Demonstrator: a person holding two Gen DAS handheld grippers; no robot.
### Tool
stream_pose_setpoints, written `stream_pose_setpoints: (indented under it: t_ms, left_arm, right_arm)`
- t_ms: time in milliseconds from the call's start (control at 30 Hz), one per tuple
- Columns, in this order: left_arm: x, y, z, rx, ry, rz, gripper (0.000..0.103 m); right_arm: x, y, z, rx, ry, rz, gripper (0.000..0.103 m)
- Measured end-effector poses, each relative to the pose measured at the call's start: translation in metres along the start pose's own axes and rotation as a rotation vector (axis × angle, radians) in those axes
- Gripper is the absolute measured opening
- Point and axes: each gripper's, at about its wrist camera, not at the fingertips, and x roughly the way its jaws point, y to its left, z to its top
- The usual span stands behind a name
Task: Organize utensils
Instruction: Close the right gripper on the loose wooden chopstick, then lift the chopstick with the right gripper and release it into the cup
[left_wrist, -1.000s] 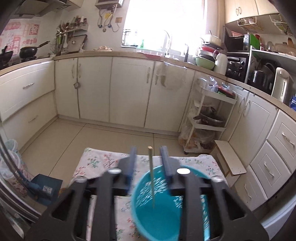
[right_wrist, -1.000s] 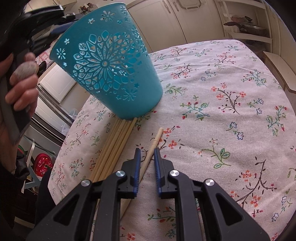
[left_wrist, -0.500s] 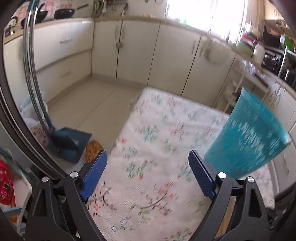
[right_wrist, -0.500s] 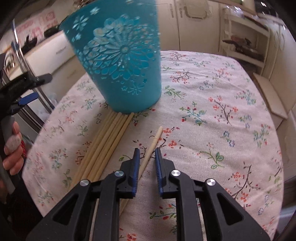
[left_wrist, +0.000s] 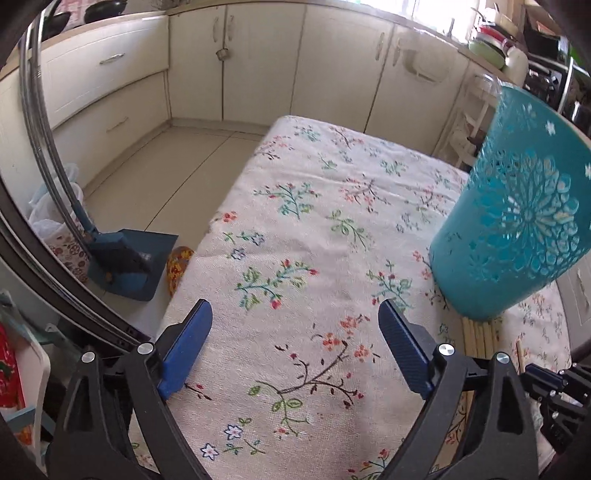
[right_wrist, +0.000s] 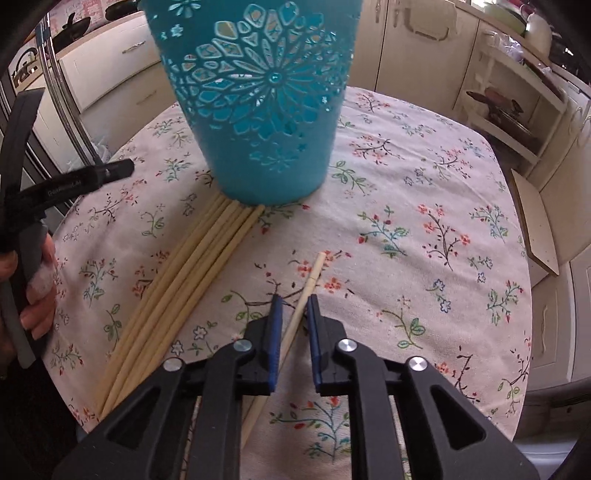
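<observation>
A teal cut-out utensil holder (right_wrist: 258, 99) stands upright on the floral tablecloth (right_wrist: 424, 206); it also shows at the right of the left wrist view (left_wrist: 517, 214). Several wooden chopsticks (right_wrist: 184, 280) lie in a bundle in front of the holder, their tips against its base. One single chopstick (right_wrist: 306, 288) lies apart to the right. My right gripper (right_wrist: 294, 302) is low over the cloth with its fingers narrowly apart on either side of that single chopstick, not closed on it. My left gripper (left_wrist: 295, 325) is wide open and empty above the cloth, left of the holder.
The table edge (left_wrist: 218, 221) runs along the left with floor below it, a blue dustpan (left_wrist: 125, 258) and bags there. White kitchen cabinets (left_wrist: 258, 62) stand behind. A white shelf rack (right_wrist: 509, 96) stands beyond the table's far right.
My left gripper, which held a chopstick over the holder, has opened wide, come away and dropped to the holder's left. My right gripper has hardly moved around the single chopstick.
</observation>
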Motion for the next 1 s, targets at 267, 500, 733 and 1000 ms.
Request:
stream_pose_setpoints:
  t_ms: [267, 500, 733, 1000]
  left_arm:
    - [0.0, -0.014, -0.002, 0.07, 0.008, 0.013, 0.088]
    - [0.006, -0.007, -0.001, 0.034, 0.04, 0.001, 0.088]
    - [0.002, -0.01, -0.003, 0.044, 0.015, 0.008, 0.088]
    - [-0.007, -0.01, -0.003, 0.046, -0.025, 0.0, 0.089]
  right_arm:
    - [-0.038, -0.042, -0.014, 0.269, -0.107, 0.234, 0.006]
    - [-0.127, -0.054, 0.026, 0.324, -0.373, 0.397, 0.006]
    - [-0.184, -0.039, 0.112, 0.296, -0.646, 0.391, 0.006]
    - [-0.152, -0.036, 0.17, 0.376, -0.803, 0.221, 0.006]
